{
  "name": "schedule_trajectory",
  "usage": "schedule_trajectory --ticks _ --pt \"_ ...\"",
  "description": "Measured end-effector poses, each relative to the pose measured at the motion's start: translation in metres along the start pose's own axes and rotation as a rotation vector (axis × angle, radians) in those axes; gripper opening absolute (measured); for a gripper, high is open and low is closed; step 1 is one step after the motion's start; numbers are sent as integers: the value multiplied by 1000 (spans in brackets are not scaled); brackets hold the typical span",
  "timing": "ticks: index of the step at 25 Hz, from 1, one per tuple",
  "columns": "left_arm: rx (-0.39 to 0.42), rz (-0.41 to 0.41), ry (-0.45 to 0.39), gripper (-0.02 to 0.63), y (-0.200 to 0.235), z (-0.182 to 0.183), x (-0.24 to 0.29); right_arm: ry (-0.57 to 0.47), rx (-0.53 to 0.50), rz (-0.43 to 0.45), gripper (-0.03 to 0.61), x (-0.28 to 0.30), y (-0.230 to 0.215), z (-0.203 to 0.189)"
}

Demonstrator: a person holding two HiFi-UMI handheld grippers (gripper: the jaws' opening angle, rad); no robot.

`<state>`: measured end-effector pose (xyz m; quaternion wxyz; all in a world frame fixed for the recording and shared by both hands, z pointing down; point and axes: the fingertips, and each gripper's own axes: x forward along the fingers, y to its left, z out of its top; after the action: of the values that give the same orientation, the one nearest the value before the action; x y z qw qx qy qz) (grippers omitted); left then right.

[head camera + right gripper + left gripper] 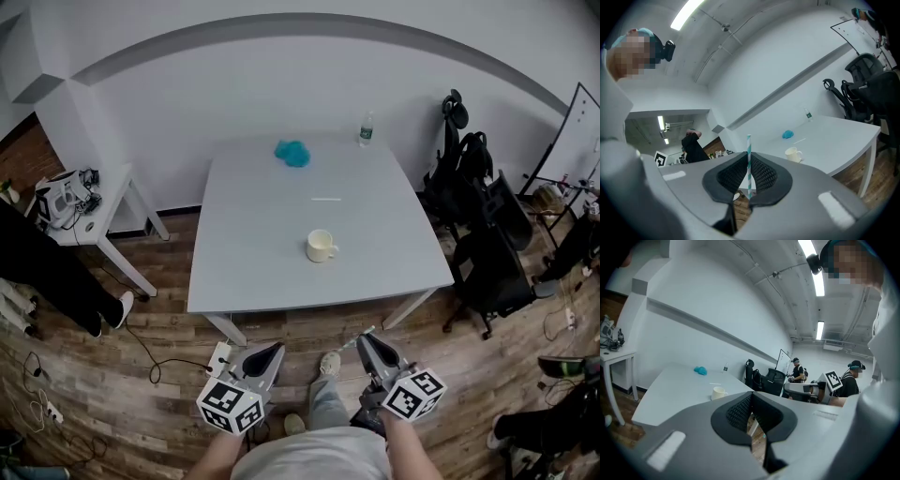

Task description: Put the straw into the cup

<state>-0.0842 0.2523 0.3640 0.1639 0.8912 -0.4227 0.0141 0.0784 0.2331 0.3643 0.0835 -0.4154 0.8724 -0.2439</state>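
Note:
A cream mug stands upright on the grey table, toward its near side; it also shows in the left gripper view and the right gripper view. My right gripper is shut on a teal-and-white striped straw that stands upright between its pads. In the head view that gripper hangs below the table's near edge, over the floor. My left gripper is beside it, shut with nothing in it. A second, white straw lies flat on the table beyond the mug.
A blue cloth and a small bottle sit at the table's far edge. Black office chairs crowd the right side. A small white side table and a person's legs are at the left. Cables lie on the wood floor.

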Motion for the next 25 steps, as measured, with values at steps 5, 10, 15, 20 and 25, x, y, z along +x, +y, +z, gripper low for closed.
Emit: schedule_trajectory --ticks 5,10,15,20,25 --pt "4 7 2 18 18 8 35 -1 3 17 29 29 -27 15" --pt "10 15 0 18 43 25 72 0 -19 41 31 68 -49 43" --pt "12 19 4 18 68 37 109 -3 -17 57 31 103 -75 63" --pt "7 27 12 18 92 48 147 10 -3 61 31 138 -102 78" --pt "2 46 1 18 110 67 182 17 7 76 31 166 -127 102"
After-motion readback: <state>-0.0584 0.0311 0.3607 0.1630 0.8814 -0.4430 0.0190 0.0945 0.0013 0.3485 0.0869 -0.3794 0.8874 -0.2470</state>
